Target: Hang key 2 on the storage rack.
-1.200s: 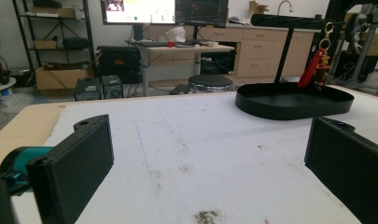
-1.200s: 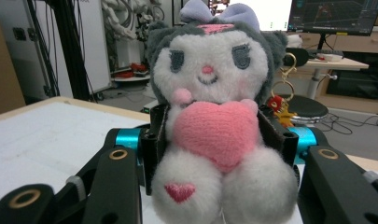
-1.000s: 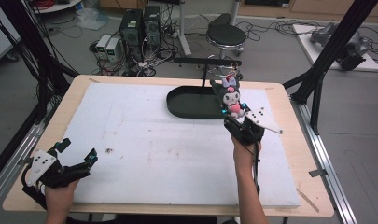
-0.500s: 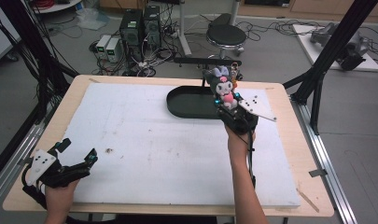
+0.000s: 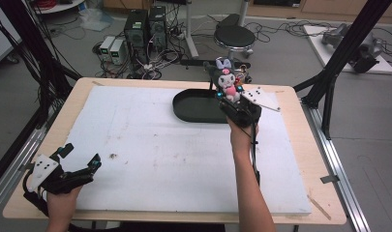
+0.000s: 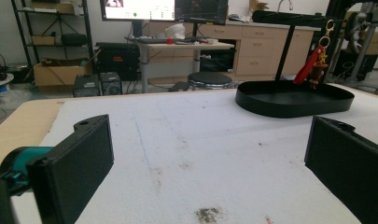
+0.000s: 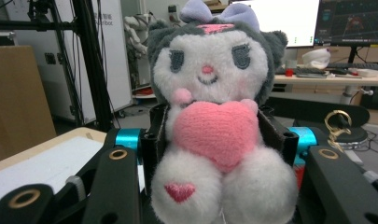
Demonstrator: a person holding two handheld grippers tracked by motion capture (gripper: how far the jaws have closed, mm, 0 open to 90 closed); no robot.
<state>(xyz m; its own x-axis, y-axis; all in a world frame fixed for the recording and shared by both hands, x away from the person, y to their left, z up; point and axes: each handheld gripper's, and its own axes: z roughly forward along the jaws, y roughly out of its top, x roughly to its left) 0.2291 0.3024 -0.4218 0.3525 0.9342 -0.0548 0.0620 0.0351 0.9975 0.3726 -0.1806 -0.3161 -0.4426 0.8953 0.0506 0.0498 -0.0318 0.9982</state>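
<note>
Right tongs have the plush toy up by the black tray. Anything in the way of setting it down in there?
Nearly clear. The right tongs hold the plush toy over the black tray's right end. A red keychain hangs from the stand's bar over that end; the rest of the tray looks bare.

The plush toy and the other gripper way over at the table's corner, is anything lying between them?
No. In the high view, bare white board lies between the plush toy and the left gripper.
</note>
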